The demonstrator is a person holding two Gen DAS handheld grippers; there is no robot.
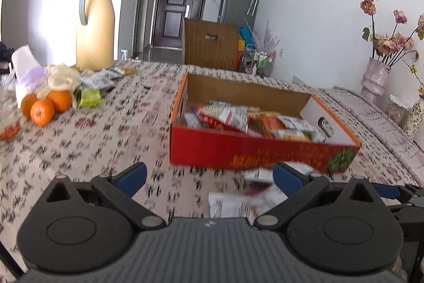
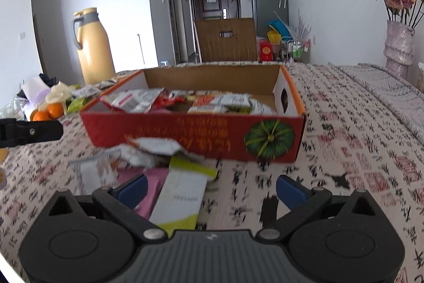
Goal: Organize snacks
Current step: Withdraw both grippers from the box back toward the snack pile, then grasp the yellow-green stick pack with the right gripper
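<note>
Before snack box (image 2: 196,134), both tongs (image 1: 209,177) (image 2: 210,188) wide, empty

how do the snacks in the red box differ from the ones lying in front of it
The packets in the red box form a crowded heap held by its walls; the packets in front are a smaller cluster spread loose on the tablecloth. The box heap shows mostly white and red-orange wrappers; the outside group includes a long white-and-green packet and a pink one. Both are sealed snack packets, untouched by either open gripper.
</note>
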